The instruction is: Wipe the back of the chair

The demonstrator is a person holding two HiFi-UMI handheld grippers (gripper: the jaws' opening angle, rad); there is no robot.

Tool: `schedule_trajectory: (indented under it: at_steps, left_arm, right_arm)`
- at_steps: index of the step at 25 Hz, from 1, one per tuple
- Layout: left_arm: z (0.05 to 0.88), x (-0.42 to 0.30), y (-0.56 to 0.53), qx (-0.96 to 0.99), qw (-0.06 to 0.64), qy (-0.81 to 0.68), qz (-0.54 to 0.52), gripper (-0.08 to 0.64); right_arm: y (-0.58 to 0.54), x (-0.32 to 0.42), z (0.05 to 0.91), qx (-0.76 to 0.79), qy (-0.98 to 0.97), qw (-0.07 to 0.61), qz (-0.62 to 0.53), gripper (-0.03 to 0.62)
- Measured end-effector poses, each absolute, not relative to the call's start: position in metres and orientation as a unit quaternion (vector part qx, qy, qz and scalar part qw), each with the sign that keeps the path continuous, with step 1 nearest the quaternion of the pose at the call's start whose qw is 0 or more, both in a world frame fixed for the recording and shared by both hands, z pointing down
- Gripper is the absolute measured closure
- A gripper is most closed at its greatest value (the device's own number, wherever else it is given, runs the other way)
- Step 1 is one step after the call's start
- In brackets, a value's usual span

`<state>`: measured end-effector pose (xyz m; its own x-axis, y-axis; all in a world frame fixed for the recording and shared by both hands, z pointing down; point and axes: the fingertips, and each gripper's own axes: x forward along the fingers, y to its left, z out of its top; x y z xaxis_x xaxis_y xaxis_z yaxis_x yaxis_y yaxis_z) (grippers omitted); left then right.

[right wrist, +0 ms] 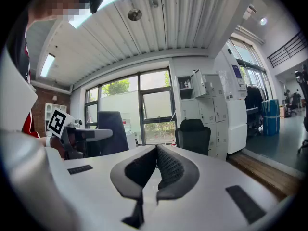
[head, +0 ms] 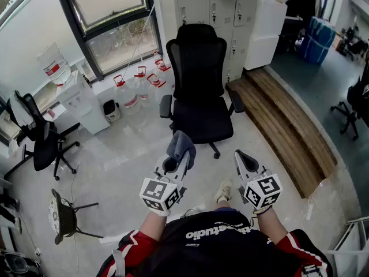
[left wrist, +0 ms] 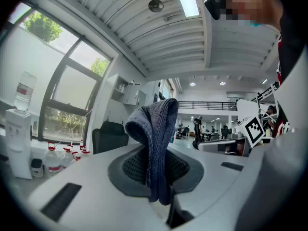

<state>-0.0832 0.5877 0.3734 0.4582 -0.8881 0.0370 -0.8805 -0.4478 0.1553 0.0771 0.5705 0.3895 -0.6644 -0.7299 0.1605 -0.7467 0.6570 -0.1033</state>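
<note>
White upside-down lettering on the person's black shirt [head: 219, 251], "studio" legible, rest unclear

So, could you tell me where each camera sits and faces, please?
Head view: on the person's head, steeply down at the black chair; forearms, left gripper, right gripper show.
Left gripper view: on that gripper, toward the chair and windows; jaws shut on a grey cloth.
Right gripper view: on that gripper, toward the chair; jaws shut, empty.
All three share the chair.

Beneath the dark-framed window [head: 112, 22], water jugs [head: 129, 94] are lined up on the pale floor [head: 124, 160]; a water dispenser [head: 81, 105] is placed left of it, grey lockers [head: 222, 7] right of it.
</note>
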Motion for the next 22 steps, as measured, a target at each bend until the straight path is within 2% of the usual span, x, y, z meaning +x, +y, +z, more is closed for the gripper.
schedule_trajectory:
  at_steps: [22]
  left_arm:
    - [0.375,-0.090,0.570,0.848,0.085,-0.523,-0.028,0.503]
  right_arm:
    - [0.552,0.073,0.390,0.410,-0.906,0.050,0.089,0.595]
